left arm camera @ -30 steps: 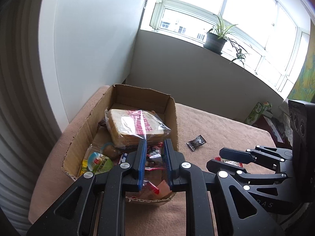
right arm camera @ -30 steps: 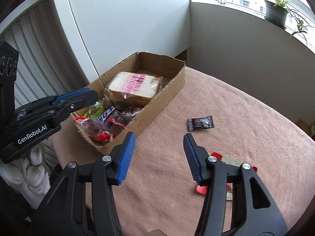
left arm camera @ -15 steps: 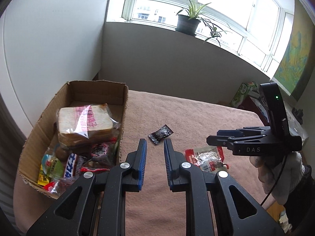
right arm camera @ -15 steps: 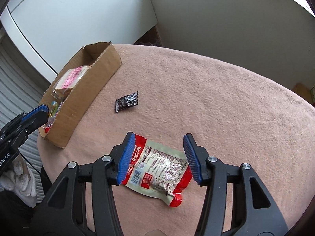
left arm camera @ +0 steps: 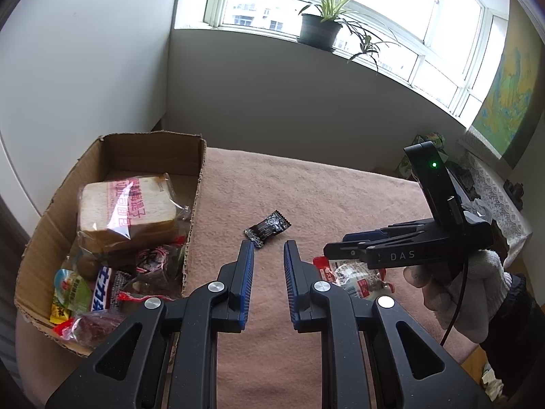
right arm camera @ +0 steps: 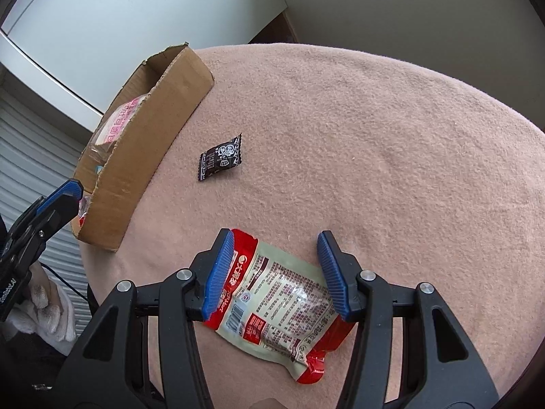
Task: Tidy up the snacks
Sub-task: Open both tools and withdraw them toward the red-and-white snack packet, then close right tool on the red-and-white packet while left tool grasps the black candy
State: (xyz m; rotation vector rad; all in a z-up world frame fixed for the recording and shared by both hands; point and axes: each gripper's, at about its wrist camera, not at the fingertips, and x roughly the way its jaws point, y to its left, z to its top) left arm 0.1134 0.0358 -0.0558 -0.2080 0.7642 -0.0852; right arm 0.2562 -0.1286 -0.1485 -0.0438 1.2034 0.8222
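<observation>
1. Left wrist view: daylight comes through a wide window with a potted plant (left arm camera: 320, 27) on the sill, above a table under a pink-brown cloth (left arm camera: 323, 191).
2. Same view: the cardboard box (left arm camera: 196, 204) stands at the cloth's left edge, and inside it lie a bagged bread loaf (left arm camera: 126, 208) and assorted small wrapped snacks (left arm camera: 88, 293).
3. Same view: the left gripper (left arm camera: 269, 248) hangs just right of the box with its fingers parted a little and nothing between them; the black candy packet (left arm camera: 267, 228) lies on the cloth right of the box, just beyond the left fingertip.
4. Same view: farther right of the box, the right gripper (left arm camera: 344, 247), held in a white-gloved hand (left arm camera: 466, 293), sits low over the red snack pouch (left arm camera: 351, 274); whether it touches the pouch is hard to judge from this angle.
5. Right wrist view: pink-brown cloth (right arm camera: 374, 119) fills the frame, with the cardboard box (right arm camera: 150, 143) at its left edge.
6. Same view: the right gripper (right arm camera: 276, 242) has its fingers spread wide, straddling the upper end of the red snack pouch (right arm camera: 276, 306), which lies flat on the cloth well right of the box; the left pad (right arm camera: 218, 272) meets the pouch's red edge.
7. Same view: the black candy packet (right arm camera: 219, 156) rests just right of the box, apart from the fingers.
8. Same view: the left gripper (right arm camera: 68, 191) reaches in beside the box's near corner.
</observation>
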